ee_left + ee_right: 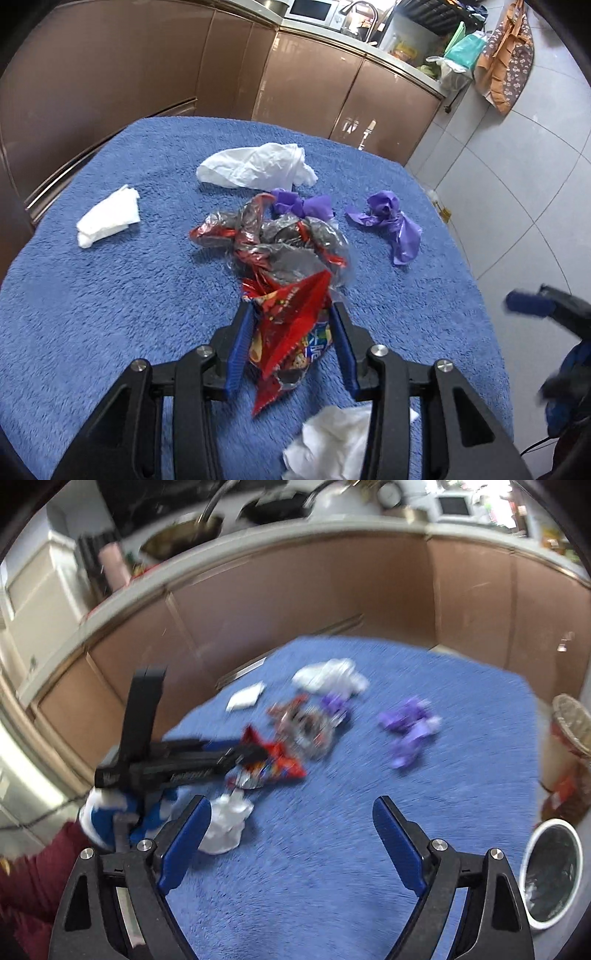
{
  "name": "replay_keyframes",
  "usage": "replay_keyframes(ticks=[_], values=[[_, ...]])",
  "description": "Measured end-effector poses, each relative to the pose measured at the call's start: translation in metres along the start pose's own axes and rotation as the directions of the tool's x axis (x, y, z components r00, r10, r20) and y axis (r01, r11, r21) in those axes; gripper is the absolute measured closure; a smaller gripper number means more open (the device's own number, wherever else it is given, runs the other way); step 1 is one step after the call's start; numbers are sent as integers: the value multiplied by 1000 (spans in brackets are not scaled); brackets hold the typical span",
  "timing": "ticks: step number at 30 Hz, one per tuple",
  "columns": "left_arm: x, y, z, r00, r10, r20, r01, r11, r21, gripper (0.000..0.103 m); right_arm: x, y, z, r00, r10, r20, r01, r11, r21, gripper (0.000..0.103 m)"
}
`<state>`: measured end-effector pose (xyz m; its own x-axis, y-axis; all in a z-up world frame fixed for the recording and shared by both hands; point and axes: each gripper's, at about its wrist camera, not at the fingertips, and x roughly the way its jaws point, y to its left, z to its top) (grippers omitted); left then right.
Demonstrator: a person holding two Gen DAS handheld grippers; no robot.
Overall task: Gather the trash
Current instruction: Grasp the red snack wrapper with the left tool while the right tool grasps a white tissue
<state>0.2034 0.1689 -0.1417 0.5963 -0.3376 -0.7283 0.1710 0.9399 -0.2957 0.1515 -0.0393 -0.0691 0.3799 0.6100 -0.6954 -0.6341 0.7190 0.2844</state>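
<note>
My left gripper (293,314) is shut on a red snack wrapper (291,328), just above the blue towel (110,332); it also shows in the right wrist view (255,755) with the wrapper (273,762). A crumpled clear-and-red wrapper (273,240), a white plastic bag (258,166), a folded white tissue (107,219), purple scraps (391,221) and a crumpled tissue (332,443) lie on the towel. My right gripper (291,808) is open and empty above the towel's near side, blurred; one of its fingers (528,302) shows at the right in the left wrist view.
A white-rimmed bin with a dark liner (552,871) stands on the floor right of the table. A wicker basket (572,723) stands behind it. Brown kitchen cabinets (147,74) run behind the table. Grey tiled floor (517,166) lies to the right.
</note>
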Motion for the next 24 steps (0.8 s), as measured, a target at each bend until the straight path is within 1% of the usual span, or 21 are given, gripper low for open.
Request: replay_keyframes(ticks=[2, 4, 8, 10, 12, 13, 14, 15, 17, 18, 19, 22, 24], values=[[4, 6, -1, 1000, -24, 0, 24, 1000, -5, 78, 18, 6, 0, 999, 23, -49, -25, 999, -27, 14], [5, 14, -2, 999, -53, -4, 53, 998, -25, 82, 36, 14, 1, 994, 47, -96, -53, 997, -52, 14], [1, 34, -9, 991, -130, 28, 132, 988, -80, 83, 67, 29, 2, 980, 102, -169, -120, 988, -98, 14], [-2, 43, -12, 987, -153, 49, 157, 982, -107, 84, 81, 37, 2, 971, 128, -204, -154, 981, -121, 14], [-4, 49, -15, 986, -155, 68, 163, 979, -125, 84, 96, 45, 1, 960, 141, -241, -179, 973, -144, 16], [-6, 52, -16, 985, -157, 78, 166, 977, -134, 84, 101, 47, 1, 956, 146, -254, -188, 971, -149, 21], [-8, 54, -17, 984, -159, 86, 170, 975, -142, 84, 107, 50, 0, 951, 154, -268, -200, 968, -153, 30], [-8, 56, -19, 983, -161, 91, 173, 973, -151, 84, 113, 52, -1, 945, 160, -284, -210, 965, -155, 36], [-9, 59, -21, 982, -163, 97, 178, 970, -167, 84, 123, 53, -3, 936, 164, -310, -221, 962, -158, 52], [-9, 60, -22, 981, -164, 99, 179, 969, -172, 84, 128, 54, -5, 930, 166, -327, -227, 961, -158, 56], [-10, 60, -22, 982, -162, 102, 178, 968, -175, 84, 132, 54, -8, 926, 168, -337, -232, 960, -159, 63], [-13, 60, -24, 982, -156, 110, 174, 968, -180, 84, 130, 54, -9, 926, 174, -335, -241, 956, -168, 76], [-17, 59, -25, 982, -148, 116, 168, 969, -183, 84, 125, 55, -11, 930, 168, -327, -235, 955, -179, 77]])
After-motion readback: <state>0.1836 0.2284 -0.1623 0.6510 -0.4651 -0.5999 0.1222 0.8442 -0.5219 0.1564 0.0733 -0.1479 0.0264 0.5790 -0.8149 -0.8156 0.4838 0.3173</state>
